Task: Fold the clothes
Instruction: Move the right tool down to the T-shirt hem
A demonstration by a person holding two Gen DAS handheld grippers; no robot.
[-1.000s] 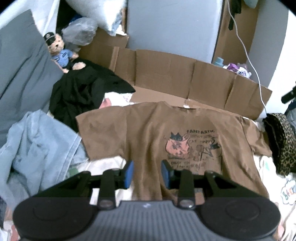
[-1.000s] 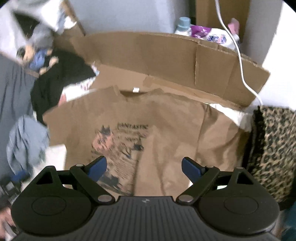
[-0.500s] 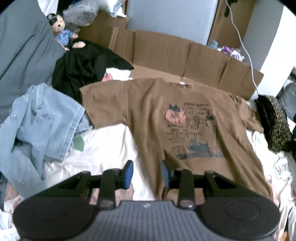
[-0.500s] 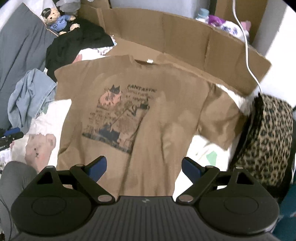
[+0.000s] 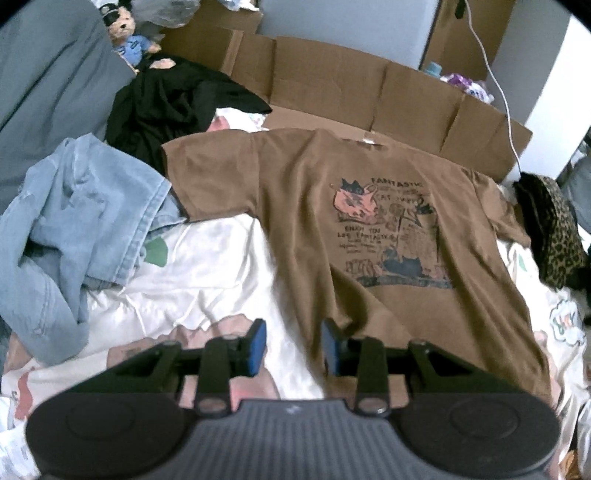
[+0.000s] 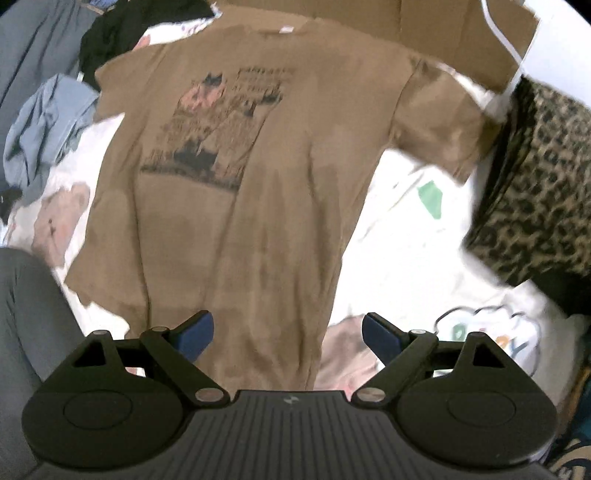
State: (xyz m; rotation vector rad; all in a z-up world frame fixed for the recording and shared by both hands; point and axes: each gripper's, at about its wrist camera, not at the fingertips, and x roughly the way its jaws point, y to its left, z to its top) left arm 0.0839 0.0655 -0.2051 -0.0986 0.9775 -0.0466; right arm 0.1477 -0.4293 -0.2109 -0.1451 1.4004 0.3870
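Closest to me, my left gripper (image 5: 293, 345) hangs over the bottom hem of the brown t-shirt (image 5: 332, 229), jaws partly apart with nothing between them, one pad over the white bedsheet (image 5: 207, 266) and the other over the shirt's edge. My right gripper (image 6: 286, 332) is spread wide and empty above the hem's other corner (that view is smeared, so I can't say if it touches the cloth).

The shirt itself lies flat, print side up, sleeves spread out, collar pointing away from me. Beside its one sleeve sits a crumpled light-blue denim garment (image 5: 70, 229), with a black garment (image 5: 173, 107) piled just past that. By the opposite sleeve is a leopard-print item (image 6: 539, 192). Beyond the collar stands a cardboard wall (image 5: 369, 88), and a teddy bear (image 5: 127, 35) sits in the far corner.
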